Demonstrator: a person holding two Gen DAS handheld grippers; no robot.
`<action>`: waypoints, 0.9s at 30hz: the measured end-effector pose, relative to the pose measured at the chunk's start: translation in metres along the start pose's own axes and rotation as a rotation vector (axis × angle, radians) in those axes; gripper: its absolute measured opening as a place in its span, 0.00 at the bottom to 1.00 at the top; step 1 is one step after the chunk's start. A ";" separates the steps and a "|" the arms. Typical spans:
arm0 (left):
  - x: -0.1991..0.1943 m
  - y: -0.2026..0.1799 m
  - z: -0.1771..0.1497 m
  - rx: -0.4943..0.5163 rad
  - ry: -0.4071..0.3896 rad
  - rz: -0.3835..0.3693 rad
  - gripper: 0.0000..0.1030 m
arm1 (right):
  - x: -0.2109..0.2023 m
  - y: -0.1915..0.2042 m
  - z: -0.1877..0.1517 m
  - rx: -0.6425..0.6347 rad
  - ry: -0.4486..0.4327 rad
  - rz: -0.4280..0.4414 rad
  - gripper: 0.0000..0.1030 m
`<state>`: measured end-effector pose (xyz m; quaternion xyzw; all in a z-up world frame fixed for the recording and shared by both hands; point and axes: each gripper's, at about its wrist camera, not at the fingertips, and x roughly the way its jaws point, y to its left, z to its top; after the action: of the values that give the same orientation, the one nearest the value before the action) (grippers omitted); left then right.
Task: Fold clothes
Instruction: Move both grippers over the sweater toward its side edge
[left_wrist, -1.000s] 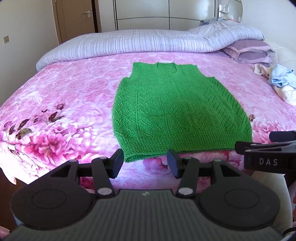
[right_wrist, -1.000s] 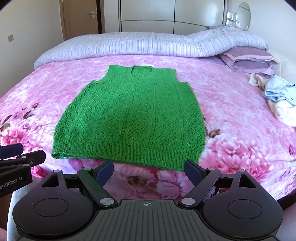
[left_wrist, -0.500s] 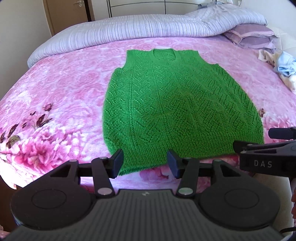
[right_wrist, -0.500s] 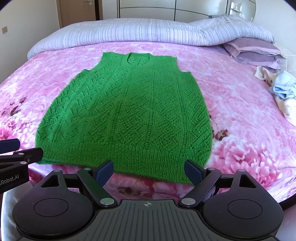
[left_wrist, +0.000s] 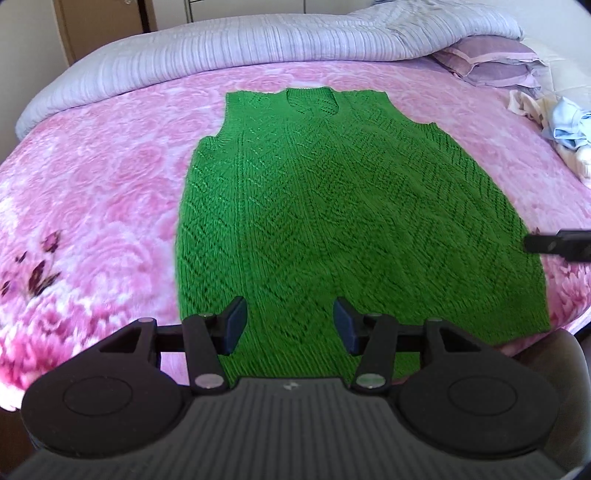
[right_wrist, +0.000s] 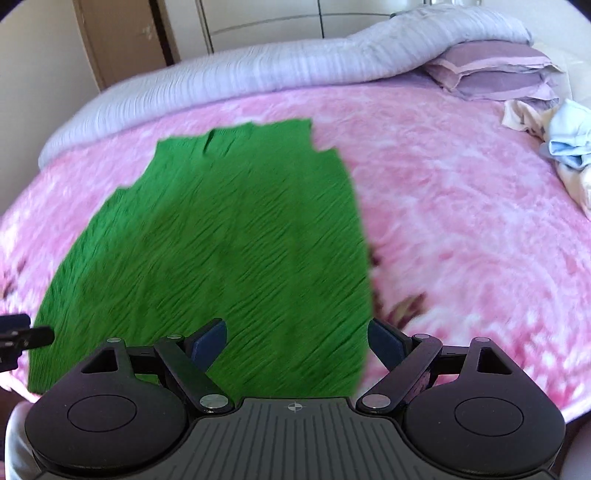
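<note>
A green knitted sleeveless vest lies flat on the pink floral bedspread, neck toward the pillows, hem toward me. My left gripper is open above the hem's left part with nothing between its fingers. In the right wrist view the vest looks blurred, and my right gripper is open over the hem's right corner, holding nothing. The right tool's tip pokes in at the left view's right edge, and the left tool's tip shows at the other view's left edge.
A striped grey duvet runs along the head of the bed, with purple pillows at the right. A heap of pale blue and cream clothes lies at the bed's right side. A wooden door stands behind.
Both grippers have moved forward and lower toward the vest, from short of the hem to over it. Both stay open. The right view is now blurred by motion.
</note>
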<state>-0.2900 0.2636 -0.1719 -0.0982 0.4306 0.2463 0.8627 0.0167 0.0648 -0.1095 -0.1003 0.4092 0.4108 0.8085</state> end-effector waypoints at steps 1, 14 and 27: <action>0.004 0.004 0.001 0.002 0.003 -0.002 0.46 | 0.000 -0.009 0.003 0.005 -0.004 0.008 0.84; 0.056 0.060 0.051 0.066 0.020 -0.045 0.46 | 0.036 -0.046 0.046 -0.092 0.009 0.062 0.84; 0.092 0.080 0.065 0.004 0.068 -0.099 0.46 | 0.079 -0.061 0.072 -0.168 0.045 0.059 0.83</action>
<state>-0.2389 0.3887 -0.2012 -0.1262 0.4549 0.1988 0.8588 0.1300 0.1078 -0.1323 -0.1652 0.3943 0.4649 0.7753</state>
